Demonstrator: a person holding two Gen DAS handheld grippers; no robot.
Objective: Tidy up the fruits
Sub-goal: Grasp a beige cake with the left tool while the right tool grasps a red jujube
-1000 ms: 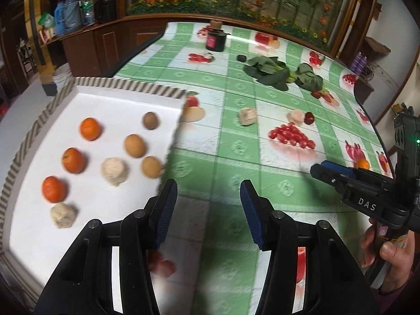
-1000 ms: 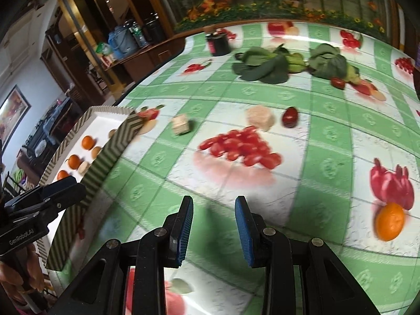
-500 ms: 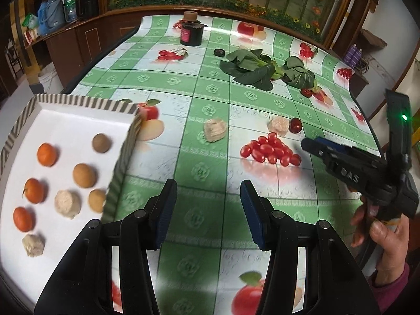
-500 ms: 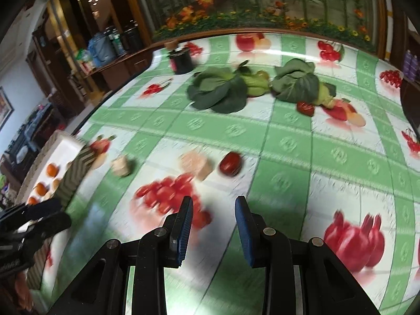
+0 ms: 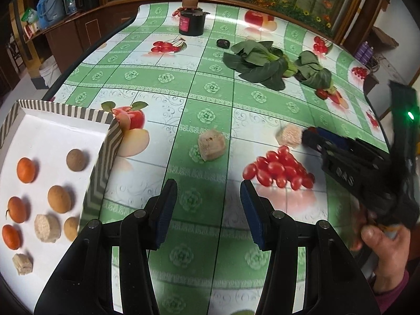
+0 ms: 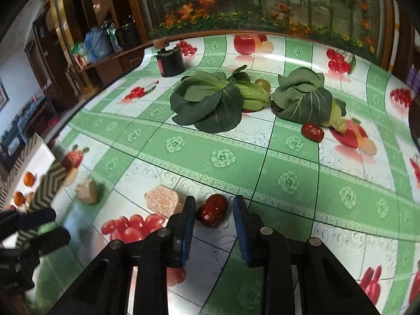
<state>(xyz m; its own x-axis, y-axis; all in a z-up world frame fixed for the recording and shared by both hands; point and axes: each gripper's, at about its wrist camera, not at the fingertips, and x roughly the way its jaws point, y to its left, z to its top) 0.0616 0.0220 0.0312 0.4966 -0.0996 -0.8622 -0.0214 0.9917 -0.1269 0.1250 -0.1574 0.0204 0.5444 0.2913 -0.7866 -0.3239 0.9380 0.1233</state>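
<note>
Right wrist view: the right gripper point(image 6: 213, 211) straddles a red jujube point(image 6: 212, 210) on the green-checked tablecloth point(image 6: 288, 181), fingers spread, not touching it. The left gripper point(image 5: 207, 204) hovers open beside the striped-rim tray point(image 5: 105, 155) holding oranges point(image 5: 25, 169).

Dim indoor light, tablecloth point(image 6: 262, 60) glare, fisheye-bent edges, slight motion blur.

I work in a lived-in home dining room. The table point(image 5: 210, 97) wears a glossy green checked oilcloth printed with fruit, dark wooden cabinets point(image 6: 78, 60) crowded with bottles and bags line the wall, and a broad mural point(image 6: 262, 2) of bamboo and orange flowers runs behind it.
</note>
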